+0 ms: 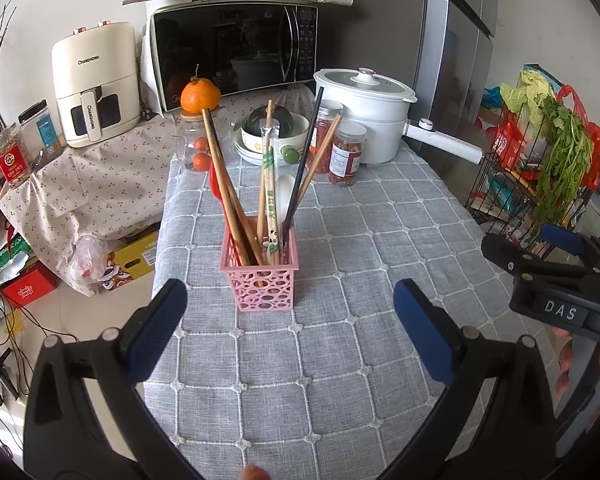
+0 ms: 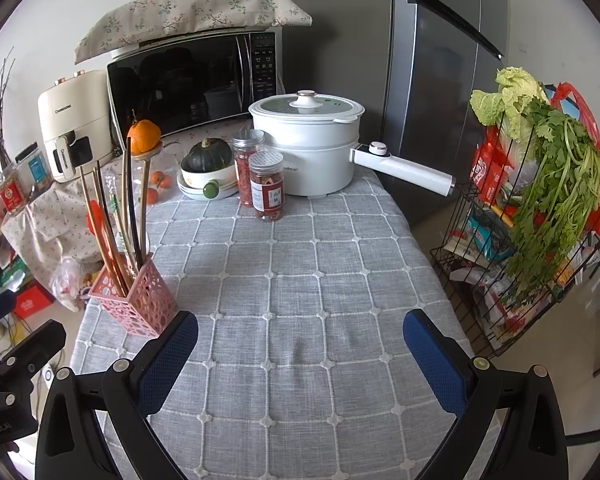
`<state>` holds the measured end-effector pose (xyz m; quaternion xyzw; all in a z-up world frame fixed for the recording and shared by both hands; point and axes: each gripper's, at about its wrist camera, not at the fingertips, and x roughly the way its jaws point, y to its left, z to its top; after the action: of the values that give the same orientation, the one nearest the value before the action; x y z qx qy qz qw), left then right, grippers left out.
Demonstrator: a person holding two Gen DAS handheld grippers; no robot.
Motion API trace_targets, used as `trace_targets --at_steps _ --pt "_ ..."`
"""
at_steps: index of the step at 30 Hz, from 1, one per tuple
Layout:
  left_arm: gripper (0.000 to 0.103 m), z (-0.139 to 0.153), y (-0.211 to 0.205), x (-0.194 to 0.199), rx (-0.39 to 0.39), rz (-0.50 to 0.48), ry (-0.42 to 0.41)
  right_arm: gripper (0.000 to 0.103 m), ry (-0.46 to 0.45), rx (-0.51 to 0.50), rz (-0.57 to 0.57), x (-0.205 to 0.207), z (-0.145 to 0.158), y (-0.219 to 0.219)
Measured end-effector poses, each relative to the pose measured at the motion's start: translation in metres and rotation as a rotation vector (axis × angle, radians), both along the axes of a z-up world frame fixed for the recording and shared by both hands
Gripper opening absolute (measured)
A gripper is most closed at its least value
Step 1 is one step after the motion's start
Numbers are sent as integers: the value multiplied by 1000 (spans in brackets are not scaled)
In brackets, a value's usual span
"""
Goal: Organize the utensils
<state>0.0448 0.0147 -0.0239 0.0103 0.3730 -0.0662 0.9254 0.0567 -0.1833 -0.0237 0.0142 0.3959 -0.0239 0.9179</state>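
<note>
Utensil-filled pink basket (image 2: 140, 304) on tablecloth (image 2: 300, 280)

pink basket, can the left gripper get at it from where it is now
Probably yes. The left gripper is open with the pink basket straight ahead between its fingers, and only bare grey tablecloth lies between them. The right gripper sits off to the side.

- Both views are bright with soft, even daylight; its source is out of frame.
- Shadows are faint: only a weak, diffuse one lies at the basket (image 1: 262, 276) on the cloth (image 1: 340, 240).
- The microwave (image 1: 228, 48) door is a dark mirror with dim reflections; the fridge (image 2: 440, 80) shows a soft sheen.
- Strong fisheye bending curves the fridge and walls; black vignette fills the corners.
- The centre is sharp; edges go slightly soft.
</note>
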Motion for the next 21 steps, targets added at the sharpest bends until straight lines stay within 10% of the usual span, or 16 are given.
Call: trace_targets --at_steps 21 --pt "102 1 2 0 1 3 -7 103 4 1 1 -1 -1 0"
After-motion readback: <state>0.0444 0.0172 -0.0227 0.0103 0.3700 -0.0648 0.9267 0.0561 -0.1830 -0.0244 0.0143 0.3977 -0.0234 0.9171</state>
